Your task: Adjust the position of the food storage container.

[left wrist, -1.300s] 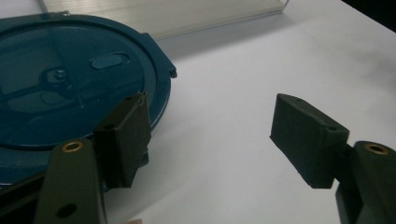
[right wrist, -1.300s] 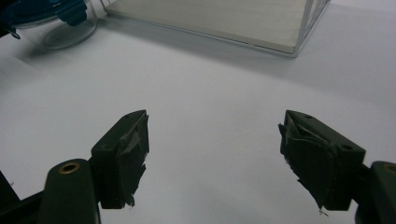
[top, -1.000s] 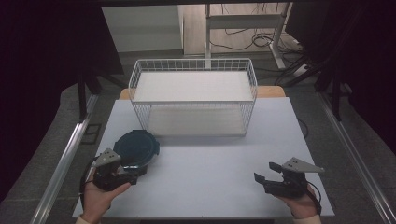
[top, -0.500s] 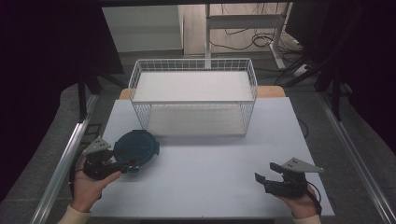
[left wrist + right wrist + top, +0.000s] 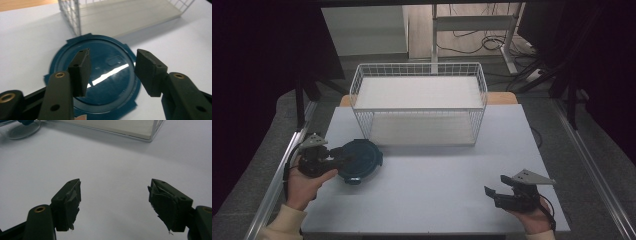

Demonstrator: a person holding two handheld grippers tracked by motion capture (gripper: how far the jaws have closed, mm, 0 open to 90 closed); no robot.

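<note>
Left gripper (image 5: 343, 159): you hold it low over the dark blue lid (image 5: 358, 160), jaws spread apart with nothing between them, probably lined up to take the lid.
Lid: one, flat on the white table (image 5: 437, 185), near the left edge, just in front of the wire basket (image 5: 419, 107).
Right gripper (image 5: 490, 193): jaws wide, empty, parked well apart near the right front corner, likely waiting.
Basket: one, empty.

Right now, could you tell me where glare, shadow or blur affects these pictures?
Left gripper view: a bright streak of glare crosses the blue lid. High view: dark surroundings, the wire basket shadowing the table. Right gripper view: the near jaws look soft.
</note>
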